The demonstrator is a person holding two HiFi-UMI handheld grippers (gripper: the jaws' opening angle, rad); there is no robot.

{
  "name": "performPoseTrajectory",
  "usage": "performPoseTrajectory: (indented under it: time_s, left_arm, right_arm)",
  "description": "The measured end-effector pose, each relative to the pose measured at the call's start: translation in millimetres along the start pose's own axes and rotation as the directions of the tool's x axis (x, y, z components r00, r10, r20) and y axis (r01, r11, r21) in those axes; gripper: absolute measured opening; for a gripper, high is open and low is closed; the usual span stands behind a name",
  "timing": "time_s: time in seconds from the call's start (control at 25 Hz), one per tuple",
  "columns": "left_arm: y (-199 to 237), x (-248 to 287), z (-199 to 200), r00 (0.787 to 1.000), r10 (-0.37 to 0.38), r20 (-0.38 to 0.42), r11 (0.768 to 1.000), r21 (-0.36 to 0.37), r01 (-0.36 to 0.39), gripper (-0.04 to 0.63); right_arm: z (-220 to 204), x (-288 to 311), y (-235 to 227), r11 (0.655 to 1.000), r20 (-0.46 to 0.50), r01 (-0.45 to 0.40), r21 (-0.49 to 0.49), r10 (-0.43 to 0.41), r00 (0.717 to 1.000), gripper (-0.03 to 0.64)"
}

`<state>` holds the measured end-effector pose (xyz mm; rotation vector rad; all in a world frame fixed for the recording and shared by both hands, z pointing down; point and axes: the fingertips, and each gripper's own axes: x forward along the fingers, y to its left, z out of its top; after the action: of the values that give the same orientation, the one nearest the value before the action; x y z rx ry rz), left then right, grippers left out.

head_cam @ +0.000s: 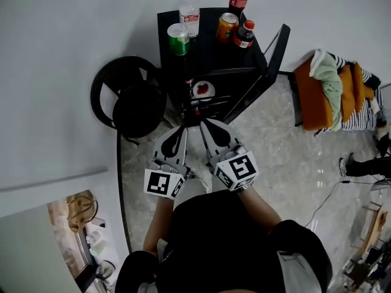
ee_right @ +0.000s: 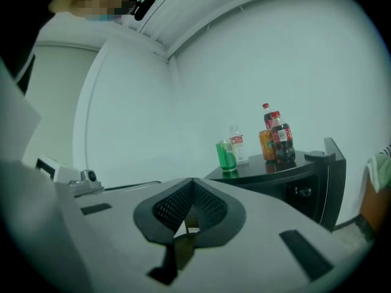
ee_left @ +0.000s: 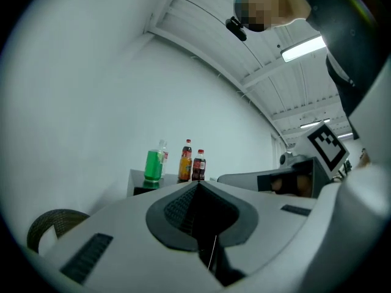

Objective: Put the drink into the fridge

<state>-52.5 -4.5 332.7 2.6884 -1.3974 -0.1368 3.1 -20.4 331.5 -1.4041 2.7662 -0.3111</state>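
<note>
My left gripper (head_cam: 182,129) and right gripper (head_cam: 205,124) are closed and empty; nothing is picked yet. The drinks (head_cam: 227,26) stand atop the fridge (head_cam: 208,57), its door (head_cam: 276,46) seemingly open, so next I spread jaws round one

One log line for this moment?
left gripper shut, empty | right gripper shut, empty | five drinks atop fridge | door open

Five drinks (head_cam: 227,27) upright atop black fridge (head_cam: 208,52); door (head_cam: 276,49) open.
</note>
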Motion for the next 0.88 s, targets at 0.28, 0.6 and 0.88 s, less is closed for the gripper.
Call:
performPoseTrajectory:
  time_s: [0.28,0.6,0.88]
  left_arm:
    - [-13.8,-12.3,35.0,1.0,-0.008,0.03,1.0,0.02,0.008,0.009]
    - [-35.6,-32.9,46.2,0.999,-0.034,0.026,0.999,0.034,0.034,0.009]
    - [-32.2,-55.9,40.2,0.999,0.014,0.029,1.0,0.026,-0.015,0.009]
  right_arm:
    - [31.7,-10.7,19.3,1.0,0.036,-0.027,0.01,0.026,0.999,0.014]
    - [56.6,-27.7,38.9,0.998,0.047,-0.045,-0.039,0.047,0.998,0.014]
    - [45.8,-26.4,57.7,0.995,0.016,-0.087,-0.048,0.087,0.996,0.014]
